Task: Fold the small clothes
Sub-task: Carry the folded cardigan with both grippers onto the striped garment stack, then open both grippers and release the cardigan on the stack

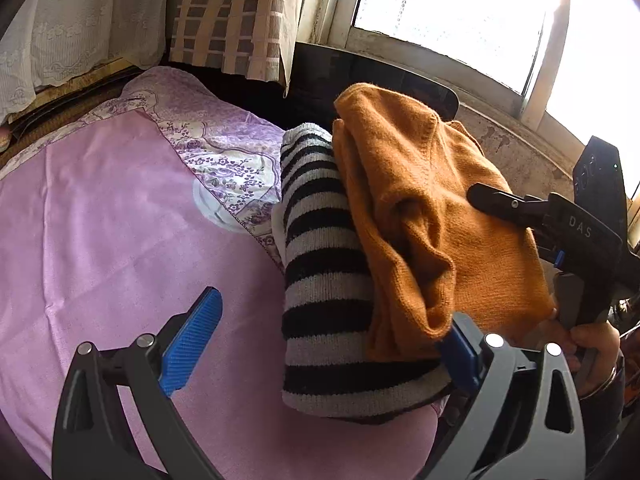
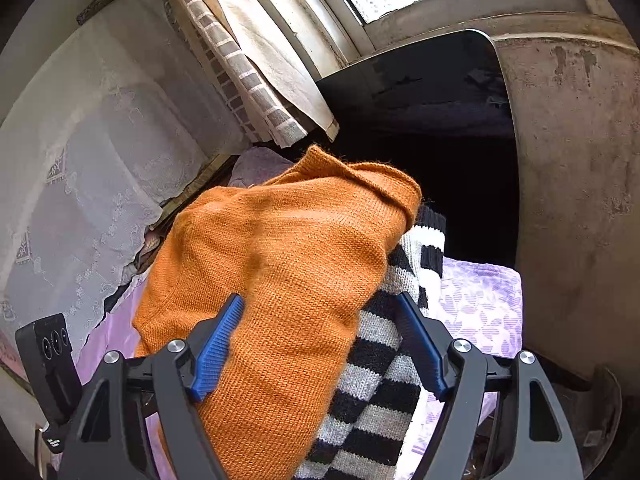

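Nearest in the left wrist view, the left gripper [image 1: 324,344] stands with its jaws spread wide and nothing clamped: one blue pad [image 1: 192,340] hangs free over the pink bedsheet [image 1: 100,220], while the other sits right at the near edge of the folded clothes, touching or almost touching the knit, which I cannot settle. Those clothes form a stack on the bed: a black-and-white striped knit [image 1: 320,280] underneath, and an orange knitted sweater [image 1: 420,220] folded on top of it. In the right wrist view the right gripper [image 2: 320,344] is also released, its jaws parted to either side of the stack's near end; the orange sweater [image 2: 280,260] and the striped knit [image 2: 380,380] lie between the pads without being squeezed. From the left view, the right gripper's dark finger [image 1: 504,204] lies over the sweater's far side, and a hand [image 1: 588,340] grips its handle at the picture's edge. Beyond the stack, a purple floral cover [image 1: 224,152] adjoins the pink sheet. Farther back hang a white lace cloth [image 1: 80,28] and a checked curtain [image 1: 240,20], with a dark panel [image 2: 432,92] leaning under the bright window [image 1: 460,12].
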Available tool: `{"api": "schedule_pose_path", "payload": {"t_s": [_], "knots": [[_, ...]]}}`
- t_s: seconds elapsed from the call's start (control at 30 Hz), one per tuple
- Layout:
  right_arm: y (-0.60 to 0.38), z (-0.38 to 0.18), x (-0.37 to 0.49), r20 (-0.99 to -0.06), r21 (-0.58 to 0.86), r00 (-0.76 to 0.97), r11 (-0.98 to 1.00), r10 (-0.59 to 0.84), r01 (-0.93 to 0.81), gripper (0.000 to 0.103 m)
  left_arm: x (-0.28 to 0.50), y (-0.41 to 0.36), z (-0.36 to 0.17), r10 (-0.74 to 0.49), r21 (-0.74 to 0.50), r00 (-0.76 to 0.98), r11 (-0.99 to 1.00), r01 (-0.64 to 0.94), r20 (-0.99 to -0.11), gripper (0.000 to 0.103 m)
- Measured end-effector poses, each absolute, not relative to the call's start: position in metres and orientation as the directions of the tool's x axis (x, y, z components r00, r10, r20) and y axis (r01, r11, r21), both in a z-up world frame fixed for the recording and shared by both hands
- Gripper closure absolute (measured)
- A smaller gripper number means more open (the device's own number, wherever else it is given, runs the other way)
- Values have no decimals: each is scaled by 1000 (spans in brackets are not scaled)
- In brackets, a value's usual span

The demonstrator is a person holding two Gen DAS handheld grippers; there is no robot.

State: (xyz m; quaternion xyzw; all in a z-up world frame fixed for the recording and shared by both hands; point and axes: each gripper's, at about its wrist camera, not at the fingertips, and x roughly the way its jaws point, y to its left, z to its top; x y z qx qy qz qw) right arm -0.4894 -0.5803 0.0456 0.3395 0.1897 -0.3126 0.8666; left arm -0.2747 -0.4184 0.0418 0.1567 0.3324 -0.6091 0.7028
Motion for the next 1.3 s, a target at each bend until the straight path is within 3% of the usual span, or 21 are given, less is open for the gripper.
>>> {"api": "schedule_pose_path", "payload": {"t_s": [0.27,0.4,0.83,1.3], "knots": [[-549,74,-487,-577,297,600,541,-554,787,22,-291,-403,52,-790,-70,143,229,971,-596,8],[-526,94,-498,-560,275,557,497,-613,823,12,-292,-394,57,-805,-68,140,218,974,-577,8],[-427,97,-505,-613,124,409,428,-676,895,6,-279,-345,77,-839,-128,129,229,965,-529,5],[-388,91,-507,-589,126,440,460,-678,879,4,-297,-309,83,-840,-34,187,237,971,-509,5]]}}
